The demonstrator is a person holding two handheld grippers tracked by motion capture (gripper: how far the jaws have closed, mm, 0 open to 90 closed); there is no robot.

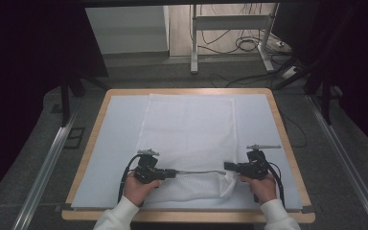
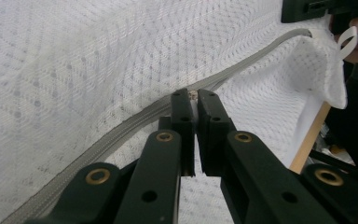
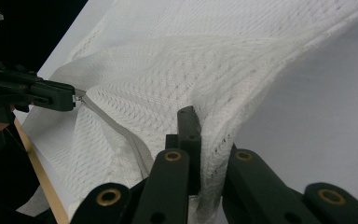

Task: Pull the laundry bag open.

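Black fingers of the left gripper (image 2: 191, 100) pinch the small metal zip pull (image 2: 193, 94) on the grey zip (image 2: 121, 133) of the white mesh laundry bag (image 1: 191, 134), which lies at frame centre on the pale surface (image 1: 263, 124). The right gripper (image 3: 205, 135) is clamped on the bag's corner. Judging by the slider's spot at the zip's left end, zipping is either nearly complete or just starting.
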